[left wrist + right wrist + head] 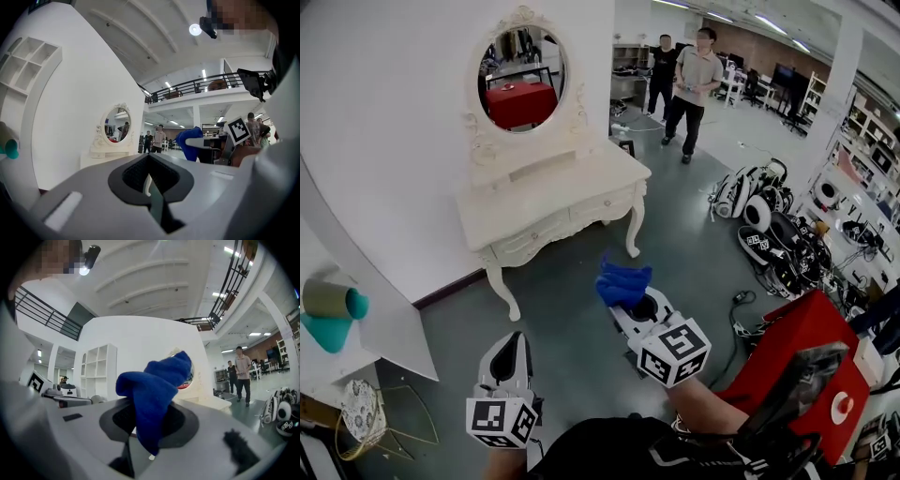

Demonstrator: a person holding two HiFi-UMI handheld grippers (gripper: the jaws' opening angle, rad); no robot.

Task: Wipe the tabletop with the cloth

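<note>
Cloth [623, 283], blue, bunched; held up over the floor, well apart from the table. Left claw [515, 343]: jaws together, nothing between them; low, close to the person. Table [546, 204]: white dressing table with oval mirror [522, 77], set against the wall; long axis runs left to right, right end farther off; lies ahead and slightly left of the cloth. Right claw [630, 298]: clenched on the cloth's lower end; judged the nearer claw to the table, so a forward-left reach is wanted.
</note>
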